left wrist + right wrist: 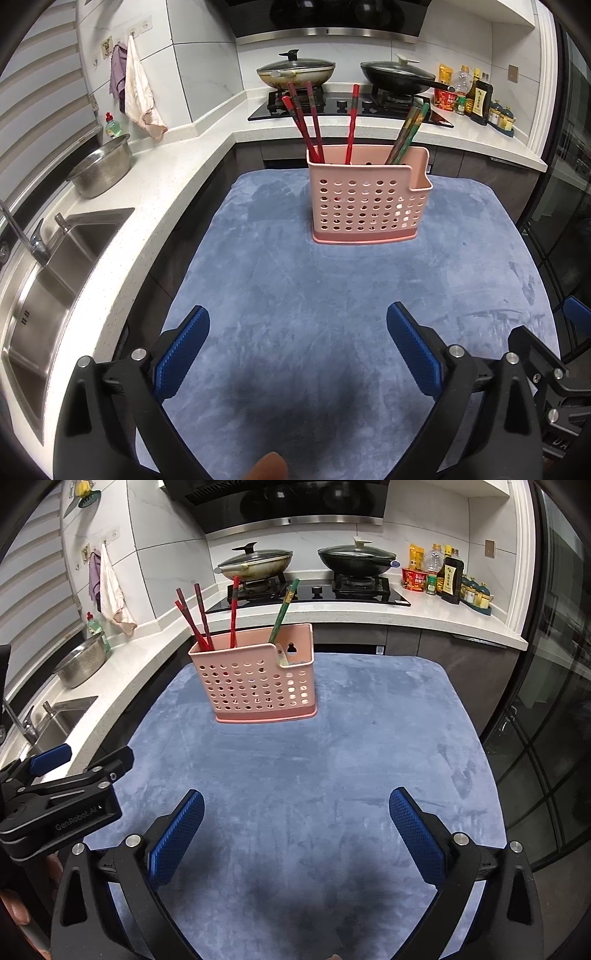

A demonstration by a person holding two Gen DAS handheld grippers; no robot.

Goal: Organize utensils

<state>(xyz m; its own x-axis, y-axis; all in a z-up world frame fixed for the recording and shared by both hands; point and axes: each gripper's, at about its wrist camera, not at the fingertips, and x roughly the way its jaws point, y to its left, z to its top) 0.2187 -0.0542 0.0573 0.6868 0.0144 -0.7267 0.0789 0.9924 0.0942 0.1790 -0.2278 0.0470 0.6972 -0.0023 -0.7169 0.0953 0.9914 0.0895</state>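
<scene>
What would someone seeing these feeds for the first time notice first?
The pink perforated holder stands out, upright at the far middle of the blue-grey cloth, with red chopsticks fanning from its left side and green-patterned chopsticks leaning out at its right. Nearer the camera, the left gripper and the right gripper both hover over bare cloth, blue-padded fingers spread wide and holding nothing. Behind, two lidded woks sit on the stove.

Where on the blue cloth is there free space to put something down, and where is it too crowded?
The blue cloth is bare from the pink basket forward to both open grippers, left gripper and right gripper, and also on either side of the basket. Crowded: the basket itself, full of chopsticks, and the counter corner with bottles beside the stove.
</scene>
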